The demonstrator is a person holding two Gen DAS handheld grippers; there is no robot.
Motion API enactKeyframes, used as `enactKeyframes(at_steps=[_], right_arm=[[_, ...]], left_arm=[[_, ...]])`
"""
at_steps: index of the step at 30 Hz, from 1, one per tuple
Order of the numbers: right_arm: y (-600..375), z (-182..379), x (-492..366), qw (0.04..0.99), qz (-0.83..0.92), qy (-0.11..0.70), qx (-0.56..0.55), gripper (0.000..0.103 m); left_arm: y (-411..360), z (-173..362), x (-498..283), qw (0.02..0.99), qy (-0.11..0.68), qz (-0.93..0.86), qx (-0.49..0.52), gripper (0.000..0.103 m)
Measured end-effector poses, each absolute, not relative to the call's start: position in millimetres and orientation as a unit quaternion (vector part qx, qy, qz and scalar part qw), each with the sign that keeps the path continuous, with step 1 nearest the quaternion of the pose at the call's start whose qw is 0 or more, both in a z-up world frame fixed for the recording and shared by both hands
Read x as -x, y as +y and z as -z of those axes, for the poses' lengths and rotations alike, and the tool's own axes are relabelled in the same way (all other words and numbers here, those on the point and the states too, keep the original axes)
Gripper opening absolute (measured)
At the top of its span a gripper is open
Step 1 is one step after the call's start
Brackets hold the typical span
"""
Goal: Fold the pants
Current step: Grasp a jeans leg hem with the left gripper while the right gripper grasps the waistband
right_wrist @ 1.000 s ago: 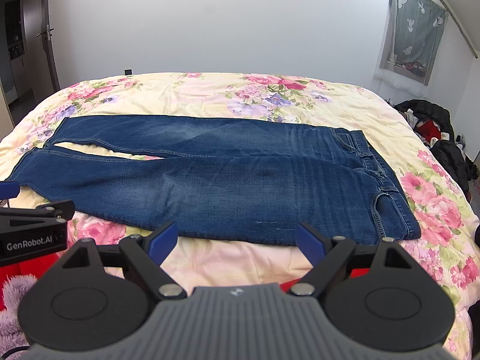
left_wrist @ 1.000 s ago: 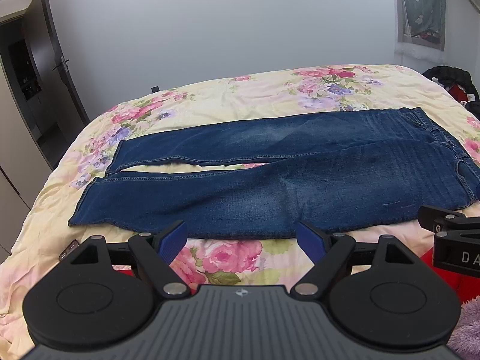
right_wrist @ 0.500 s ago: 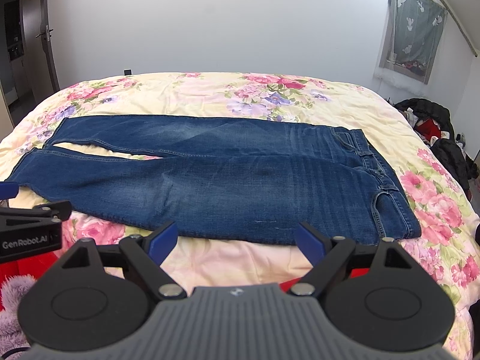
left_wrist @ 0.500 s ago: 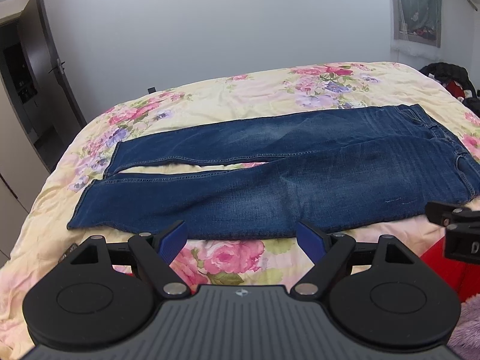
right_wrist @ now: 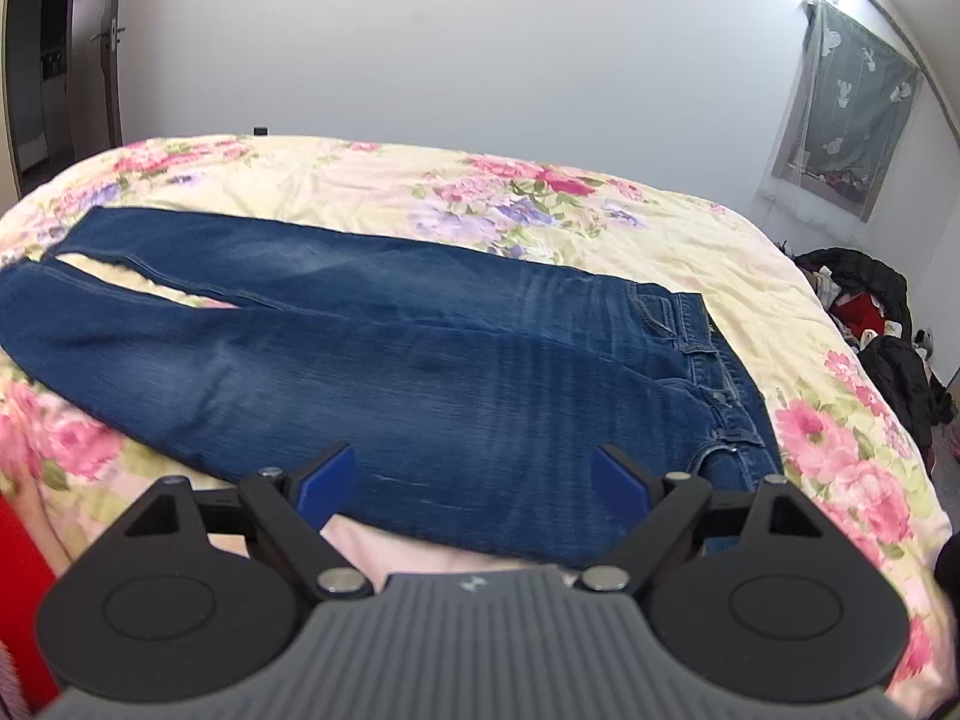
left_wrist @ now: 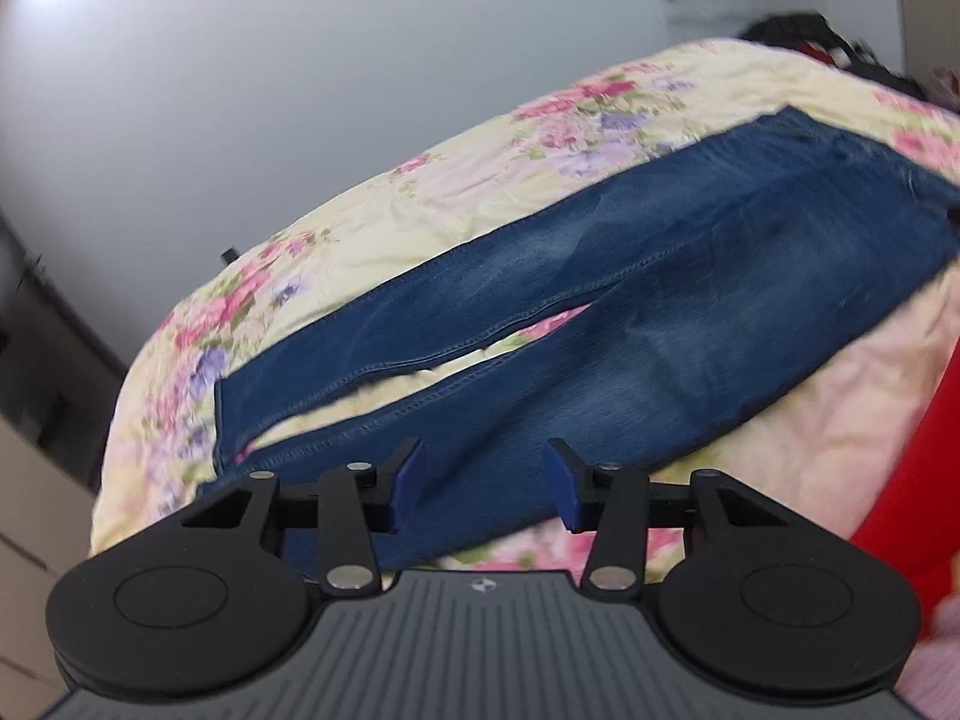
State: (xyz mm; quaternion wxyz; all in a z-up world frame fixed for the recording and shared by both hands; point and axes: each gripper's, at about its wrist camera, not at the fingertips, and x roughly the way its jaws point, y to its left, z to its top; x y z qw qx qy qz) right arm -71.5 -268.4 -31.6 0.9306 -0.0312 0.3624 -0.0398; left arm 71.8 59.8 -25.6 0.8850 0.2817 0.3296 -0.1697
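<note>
On the bed: one pair of dark blue denim pants lies flat across a cream bedspread printed with pink and purple flowers; two legs point left in the right wrist view, waistband to the right.
Hidden or cut off: the left wrist view is tilted and motion-blurred, so stitching and the flower print smear; the waistband end runs out at its right edge. In the right wrist view the leg hems are cut off at the left edge. The near hem of the pants disappears behind both gripper bodies.
Hard to make out: a red shape at the right of the left wrist view is too blurred to identify; a dark heap of clothing with a red patch sits beyond the bed's far right corner.
Left gripper: blue-padded fingers stand partly apart, having just been closing; the near leg's denim shows behind the gap, but the pads do not press on it, and whether they touch the cloth cannot be told.
Right gripper: blue-padded fingers stand wide apart, clamped on nothing; the near edge of the pants' seat area lies between and just past the tips.
Counts: one pair of pants, two grippers, one bed.
Background: one dark door far left, one grey-green curtain on the right wall.
</note>
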Motion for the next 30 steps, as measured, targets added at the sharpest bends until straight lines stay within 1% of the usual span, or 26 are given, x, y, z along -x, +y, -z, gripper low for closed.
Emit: enactKeyframes(at_steps=[5, 7, 11, 12, 13, 15, 17, 18, 23, 24, 25, 26, 27, 29, 30], right_arm=[[-301.6, 38.4, 48.9, 0.921, 0.031, 0.388, 0.019, 0.082], [-309.3, 42.9, 38.7, 0.916, 0.032, 0.398, 0.036, 0.082], [-313.0, 55.4, 25.3, 0.908, 0.015, 0.408, 0.096, 0.081], [-313.5, 59.3, 22.8, 0.905, 0.01, 0.411, 0.11, 0.076], [-314.5, 62.8, 21.1, 0.903, 0.004, 0.412, 0.119, 0.068], [-319.6, 72.1, 15.6, 0.895, -0.001, 0.426, 0.128, 0.062], [-326.8, 81.6, 10.5, 0.888, -0.009, 0.442, 0.126, 0.052], [-329.8, 86.2, 8.4, 0.884, -0.01, 0.45, 0.127, 0.046], [-343.3, 101.0, 8.1, 0.862, -0.007, 0.47, 0.19, 0.042], [-350.4, 102.2, 10.3, 0.857, -0.01, 0.477, 0.193, 0.041], [-356.7, 103.3, 13.0, 0.855, -0.011, 0.48, 0.196, 0.042], [-364.4, 103.9, 17.0, 0.851, -0.015, 0.483, 0.205, 0.041], [-371.2, 105.2, 21.3, 0.848, -0.02, 0.484, 0.215, 0.042], [-383.7, 110.2, 30.2, 0.839, -0.032, 0.485, 0.244, 0.042], [-387.5, 112.3, 33.3, 0.837, -0.041, 0.484, 0.253, 0.042]], left_arm=[[93.2, 57.7, -107.2, 0.828, 0.351, 0.203, -0.388, 0.055], [103.2, 77.3, -119.1, 0.799, 0.37, 0.202, -0.428, 0.055], [127.3, 116.5, -134.9, 0.754, 0.41, 0.223, -0.462, 0.055], [131.9, 125.1, -139.2, 0.745, 0.416, 0.223, -0.472, 0.055], [134.3, 133.5, -141.7, 0.737, 0.418, 0.223, -0.482, 0.055], [138.2, 150.6, -145.4, 0.721, 0.418, 0.221, -0.507, 0.055], [139.7, 167.3, -150.1, 0.709, 0.412, 0.211, -0.532, 0.055], [140.7, 174.6, -152.9, 0.706, 0.408, 0.202, -0.543, 0.055], [142.1, 205.0, -162.5, 0.686, 0.382, 0.156, -0.599, 0.055], [142.0, 206.0, -162.9, 0.688, 0.379, 0.151, -0.6, 0.053], [141.6, 204.6, -162.9, 0.692, 0.378, 0.148, -0.597, 0.048], [141.0, 201.5, -161.9, 0.697, 0.378, 0.148, -0.591, 0.032], [139.6, 197.4, -160.1, 0.701, 0.379, 0.147, -0.586, 0.022], [136.4, 187.1, -157.1, 0.715, 0.366, 0.132, -0.581, 0.011], [134.8, 180.4, -155.7, 0.727, 0.362, 0.12, -0.571, 0.007]])
